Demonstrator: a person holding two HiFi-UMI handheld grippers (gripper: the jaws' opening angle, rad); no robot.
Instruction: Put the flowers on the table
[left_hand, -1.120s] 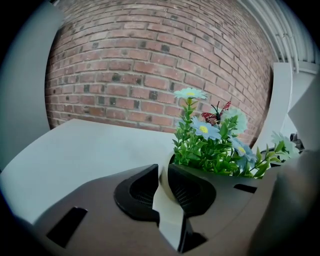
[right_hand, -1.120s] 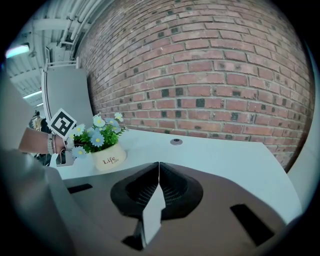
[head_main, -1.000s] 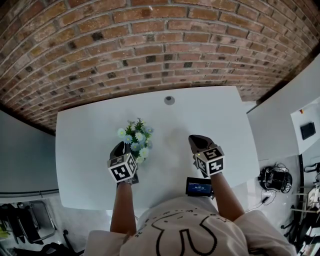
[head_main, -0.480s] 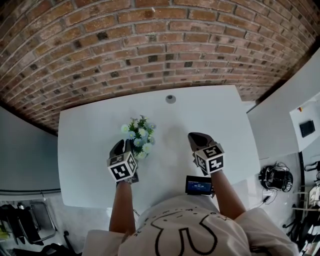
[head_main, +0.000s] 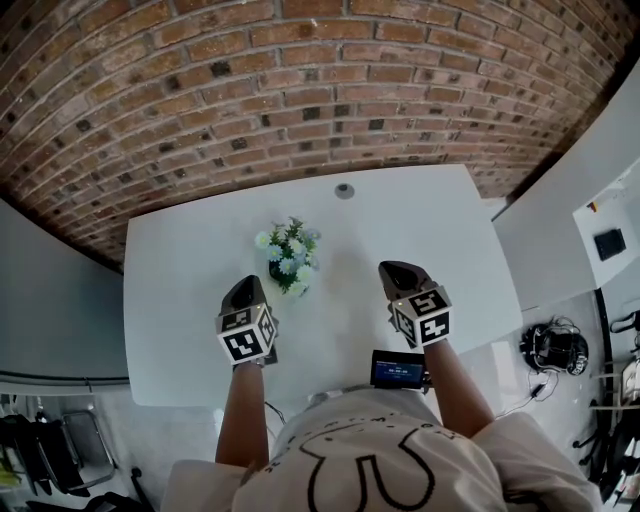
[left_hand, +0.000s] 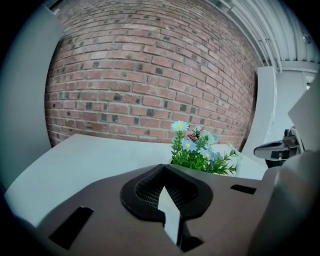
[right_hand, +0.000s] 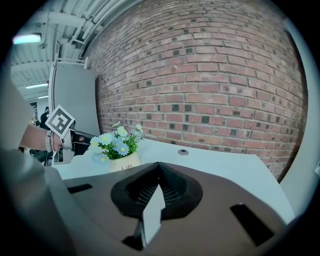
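**Flowers on table, both grippers empty**

Flowers (head_main: 290, 255): pale blue and white blooms over green leaves, in a cream pot (right_hand: 125, 162). It stands upright on the smooth white table (head_main: 440, 230). The left gripper (head_main: 245, 287) is just behind it, apart. The right gripper (head_main: 398, 270) is off to the side. Both have jaws closed together, nothing between. A round grey disc (head_main: 344, 190) lies near the brick wall (head_main: 300, 90).

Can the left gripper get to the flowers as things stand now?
Probably yes: only table lies between the left gripper and the flowers, though its jaws look shut.
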